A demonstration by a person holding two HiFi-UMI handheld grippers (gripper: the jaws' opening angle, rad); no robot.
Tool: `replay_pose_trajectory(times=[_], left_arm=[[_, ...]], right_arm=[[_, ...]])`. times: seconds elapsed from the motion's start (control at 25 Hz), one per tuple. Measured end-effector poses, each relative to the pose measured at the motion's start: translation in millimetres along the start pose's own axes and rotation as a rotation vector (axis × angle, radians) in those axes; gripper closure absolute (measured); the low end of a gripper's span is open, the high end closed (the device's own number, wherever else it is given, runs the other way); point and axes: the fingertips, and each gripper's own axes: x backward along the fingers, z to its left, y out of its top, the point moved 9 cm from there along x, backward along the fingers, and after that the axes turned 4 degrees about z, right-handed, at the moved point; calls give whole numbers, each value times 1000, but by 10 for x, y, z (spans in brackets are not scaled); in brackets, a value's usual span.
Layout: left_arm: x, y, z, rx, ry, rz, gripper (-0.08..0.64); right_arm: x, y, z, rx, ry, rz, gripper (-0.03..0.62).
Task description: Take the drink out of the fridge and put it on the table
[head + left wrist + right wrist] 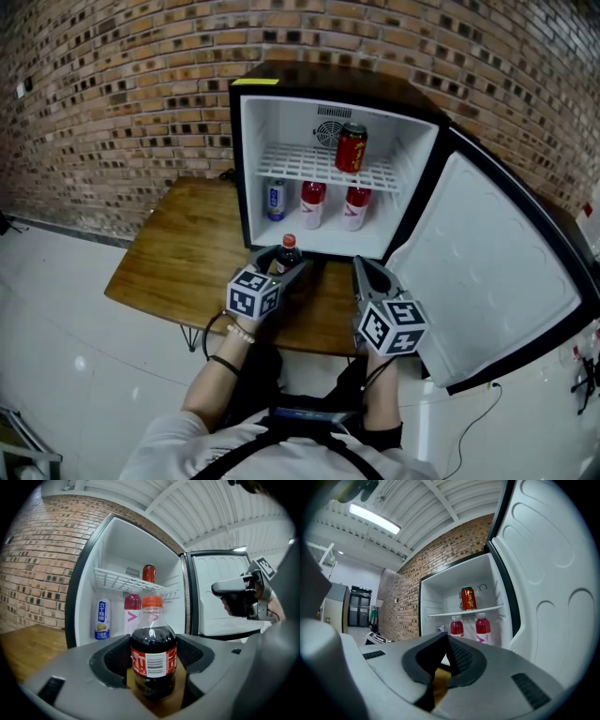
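A small cola bottle (288, 251) with a red cap and red label stands upright between the jaws of my left gripper (286, 262), just in front of the open fridge (246, 159). In the left gripper view both pads press on the bottle (153, 656), so the left gripper (153, 660) is shut on it. Wood of the table (178, 253) shows under the bottle; whether it touches the top I cannot tell. My right gripper (364, 272) hovers beside it to the right, shut and empty, its pads meeting in the right gripper view (446, 656).
Inside the fridge a red can (351, 147) stands on the wire shelf, and a blue-white can (275, 200) and two pink bottles (312, 203) on the floor. The door (497, 272) hangs open to the right. A brick wall is behind.
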Motion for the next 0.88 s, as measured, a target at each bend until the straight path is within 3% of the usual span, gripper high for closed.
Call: replay_pose_trajectory(times=[0.48,0.88], left_arm=[[-56,-248,15,-9,11,-4,259],[-53,-279,-44,-80,3,6,258]], right_arm=[[20,-16,-35,-4,-10,-4,575],[17,-24,-41,-8,-10,-5,575]])
